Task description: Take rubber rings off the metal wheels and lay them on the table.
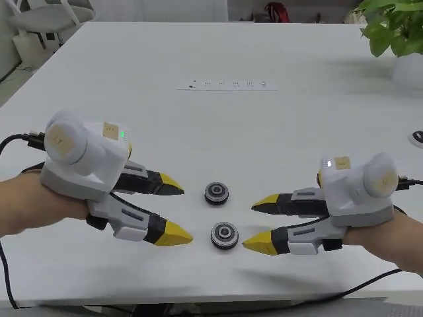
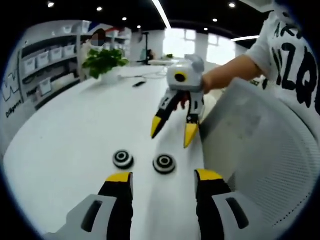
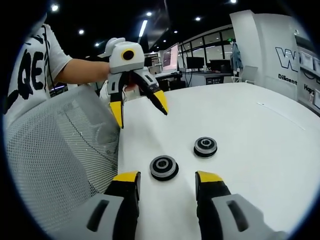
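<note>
1. Table [image 1: 277, 132]: white and flat. It carries two metal wheels near the front edge.
2. Far metal wheel [image 1: 216, 193]: lies flat, midway between the two hand-held grippers, apart from every jaw tip.
3. Near metal wheel [image 1: 224, 235]: lies flat just in front of the far one, closer to the person. The two wheels are near each other but not touching.
4. Rubber rings: a dark band [image 1: 206, 193] sits around the far wheel's rim, and a like band on the near wheel. Both are seated on their wheels.
5. Left hand-held gripper [image 1: 177, 210]: held low over the table to the left of the wheels, yellow tips pointing at them. Jaws are spread wide and hold nothing. In the left gripper view the near wheel lies just beyond the gap between the tips.
6. Right hand-held gripper [image 1: 259, 223]: to the right of the wheels, tips pointing left. Jaws are spread and hold nothing. Its lower tip is just beside the near wheel; I cannot tell whether it touches.
7. Surroundings: a white power strip [image 1: 226, 84] lies flat at mid-table, well apart from the wheels. A potted plant [image 1: 394, 30] stands at the far right corner.
</note>
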{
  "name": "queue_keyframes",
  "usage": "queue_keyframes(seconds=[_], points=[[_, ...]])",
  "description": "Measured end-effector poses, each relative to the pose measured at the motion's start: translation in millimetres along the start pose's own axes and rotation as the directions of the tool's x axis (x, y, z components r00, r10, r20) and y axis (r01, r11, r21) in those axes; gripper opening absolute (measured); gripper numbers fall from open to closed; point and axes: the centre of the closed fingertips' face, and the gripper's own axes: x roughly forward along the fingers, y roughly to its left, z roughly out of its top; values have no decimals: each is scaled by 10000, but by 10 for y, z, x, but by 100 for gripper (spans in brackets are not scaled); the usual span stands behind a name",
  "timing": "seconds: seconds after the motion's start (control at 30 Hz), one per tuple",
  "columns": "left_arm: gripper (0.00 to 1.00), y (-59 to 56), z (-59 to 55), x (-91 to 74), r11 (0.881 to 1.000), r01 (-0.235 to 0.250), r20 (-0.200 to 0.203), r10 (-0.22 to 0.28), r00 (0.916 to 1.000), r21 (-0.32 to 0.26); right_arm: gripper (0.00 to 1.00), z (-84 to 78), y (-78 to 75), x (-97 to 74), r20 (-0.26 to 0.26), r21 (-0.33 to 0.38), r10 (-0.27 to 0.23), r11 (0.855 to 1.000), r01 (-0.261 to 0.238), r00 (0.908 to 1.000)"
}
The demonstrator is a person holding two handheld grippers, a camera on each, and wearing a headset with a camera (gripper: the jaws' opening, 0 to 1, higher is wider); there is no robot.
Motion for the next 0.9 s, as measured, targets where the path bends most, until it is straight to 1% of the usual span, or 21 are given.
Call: queue_keyframes(seconds=[0.1, 0.2, 0.37, 0.5, 0.6, 0.77, 0.9], points=[[46, 1, -45, 62, 10000, 46, -173, -46, 9998, 34, 38, -5, 8, 38, -29, 30, 91, 10000, -91, 10000], [43, -15, -43, 106, 9999, 99, -173, -98, 9998, 61, 36, -38, 4, 84, -166, 44, 192, 9998, -191, 9997], [40, -59, -67, 213, 9993, 314, -398, -306, 9987, 208, 34, -65, 10, 134, -247, 126, 285, 9995, -282, 9993], [36, -46, -86, 283, 9992, 368, -501, -360, 9981, 163, 33, -106, 42, 180, -414, 48, 431, 9991, -429, 9982], [33, -40, -79, 339, 9992, 391, -445, -388, 9983, 77, 33, -145, 58, 205, -582, -6, 490, 9988, -492, 9971], [28, -35, -77, 428, 9991, 421, -463, -421, 9980, 8, 33, -136, 54, 203, -459, 92, 476, 9988, -472, 9978], [27, -53, -77, 509, 9990, 455, -507, -452, 9977, 50, 32, -163, 37, 202, -538, 128, 467, 9989, -461, 9975]])
